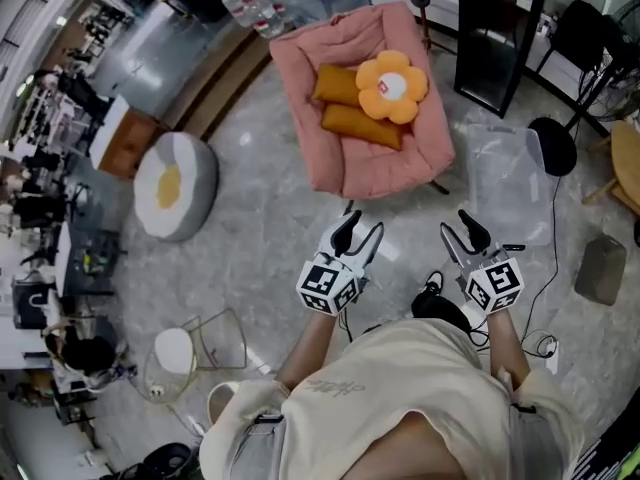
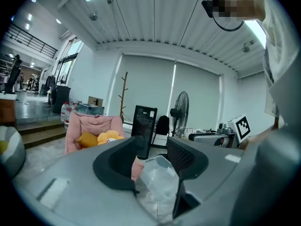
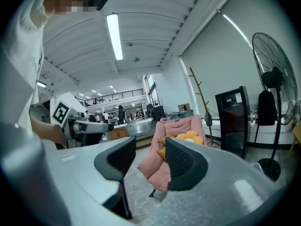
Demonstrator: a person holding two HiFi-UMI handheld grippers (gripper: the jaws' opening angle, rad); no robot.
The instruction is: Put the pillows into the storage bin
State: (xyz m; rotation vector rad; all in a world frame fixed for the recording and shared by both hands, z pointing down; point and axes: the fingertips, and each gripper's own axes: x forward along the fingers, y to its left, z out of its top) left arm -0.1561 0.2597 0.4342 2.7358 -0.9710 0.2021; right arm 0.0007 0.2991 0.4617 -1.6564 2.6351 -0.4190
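**Head view.** Pink padded chair (image 1: 372, 163) on the grey floor (image 1: 250, 233), top centre. On its seat: two orange bolster pillows (image 1: 360, 125) lying side by side, and one flower pillow (image 1: 391, 86) with orange petals and a white centre, resting over their right ends. Clear storage bin (image 1: 505, 178) on the floor just right of the chair, apart from the pillows. Egg-shaped pouf (image 1: 175, 185) on the floor left of the chair. Black cabinet (image 1: 500, 38) behind the chair's right side. Left hand-held gripper (image 1: 362, 224) and right hand-held gripper (image 1: 455, 226) side by side near the chair's front edge, pointing towards it, touching neither chair nor bin.

**Left gripper view.** Jaws of the left hand-held gripper wide apart, pads bare, nothing gripped. Through the gap: the clear storage bin, right of the chair. Chair with all three pillows at left. Standing fan (image 2: 180, 108) beyond the chair's right side.

**Right gripper view.** Jaws of the right hand-held gripper partly apart, pads bare, nothing held. Chair framed in the gap, well ahead, pillows on its seat. Black cabinet and standing fan to the chair's right.
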